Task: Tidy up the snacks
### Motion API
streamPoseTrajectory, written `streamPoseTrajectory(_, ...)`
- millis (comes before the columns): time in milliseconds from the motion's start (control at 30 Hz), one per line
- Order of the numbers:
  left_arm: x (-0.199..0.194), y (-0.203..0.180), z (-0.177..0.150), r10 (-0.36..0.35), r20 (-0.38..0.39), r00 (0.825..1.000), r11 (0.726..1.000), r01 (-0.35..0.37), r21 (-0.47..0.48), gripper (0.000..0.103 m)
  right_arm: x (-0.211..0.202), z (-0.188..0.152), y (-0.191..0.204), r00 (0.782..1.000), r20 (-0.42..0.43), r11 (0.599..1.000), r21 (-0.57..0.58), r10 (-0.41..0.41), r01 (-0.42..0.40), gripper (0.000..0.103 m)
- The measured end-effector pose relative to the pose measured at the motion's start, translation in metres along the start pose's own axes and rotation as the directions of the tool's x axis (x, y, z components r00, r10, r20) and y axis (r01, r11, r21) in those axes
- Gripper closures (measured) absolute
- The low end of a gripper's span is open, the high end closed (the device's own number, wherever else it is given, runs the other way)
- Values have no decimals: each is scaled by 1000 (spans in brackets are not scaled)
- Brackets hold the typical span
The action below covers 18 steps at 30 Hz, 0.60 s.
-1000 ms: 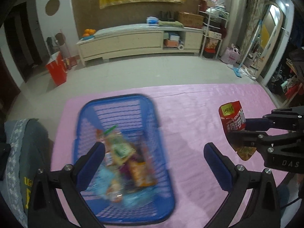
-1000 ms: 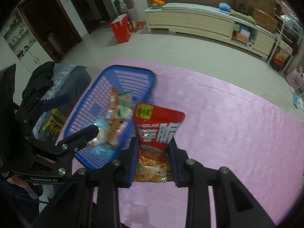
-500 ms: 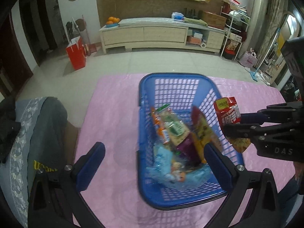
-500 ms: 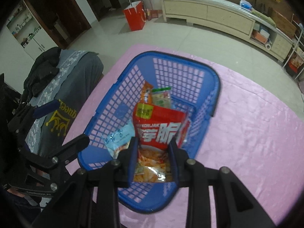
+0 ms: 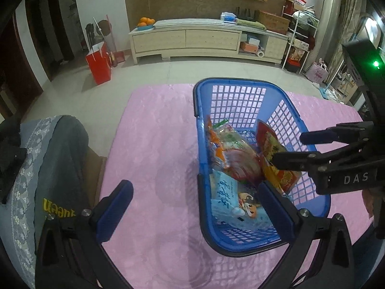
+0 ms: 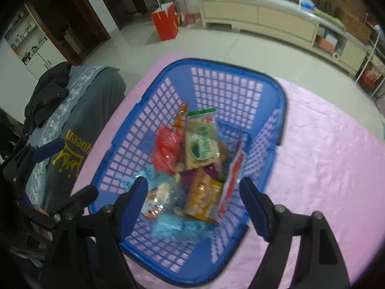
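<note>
- Left wrist view: the left gripper [image 5: 196,206] has its jaws spread wide with nothing in them. One blue pad hangs over the pink tablecloth [image 5: 154,149], the other sits in front of the blue basket [image 5: 243,85], so the near left wall of the basket falls in the gap between them. Can't tell if either pad actually touches it.
- Same view: the basket stands on the cloth to the right of centre, holding a light blue packet [image 5: 228,198] at the near end, an orange and green packet [image 5: 222,144] further back, and the red konjak pouch [image 5: 270,149] standing on edge against the right wall.
- Also here, the right gripper [image 5: 287,148] pokes in from the right over the basket, with its fingers apart and the red pouch just beside them.
- Right wrist view: the right gripper [image 6: 193,193] has just been opening, and its jaws are now wide with nothing pressed between the pads. The red konjak pouch [image 6: 232,177] is loose in the basket [image 6: 238,71], edge-on near the right pad.
- Same view: a green-labelled packet [image 6: 202,142], a red packet [image 6: 167,151] and an orange snack bag [image 6: 203,196] are piled in the middle. It's a bit blurry.
- A grey cushion [image 6: 79,130] with yellow lettering sits left of the table.
</note>
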<state>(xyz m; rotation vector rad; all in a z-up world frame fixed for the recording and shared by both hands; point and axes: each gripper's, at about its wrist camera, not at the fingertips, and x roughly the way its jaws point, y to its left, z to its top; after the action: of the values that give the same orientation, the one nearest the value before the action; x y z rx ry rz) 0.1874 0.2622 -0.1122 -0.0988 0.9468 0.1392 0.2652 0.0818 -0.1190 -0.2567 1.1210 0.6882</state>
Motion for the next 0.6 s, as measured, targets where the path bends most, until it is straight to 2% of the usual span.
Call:
streamPoseTrajectory(167, -10, -13, -10, -15, 42, 999, 1000, 15, 16, 0, -37, -36, -8, 996, 85, 999, -27, -30, 32, 21)
streamPoseTrajectory(267, -24, -25, -20, -43, 89, 995, 999, 42, 18, 0, -52, -59, -13, 994, 107, 999, -4, -33, 34, 21)
streamPoseTrajectory(333, -33, -37, -25, -65, 119, 991, 998, 63, 15, 0, -64, -72, -15, 988, 138, 998, 5, -64, 64, 21)
streamPoseTrajectory(500, -66, -80, -42, -79, 199, 977, 996, 68, 62, 0, -107, -111, -31, 958, 247, 988, 89, -144, 125, 19)
streamPoseTrajectory(600, -97, -97, -55, -89, 278, 957, 996, 81, 42, 0, -135, -136, -35, 938, 291, 980, 110, -191, 165, 15)
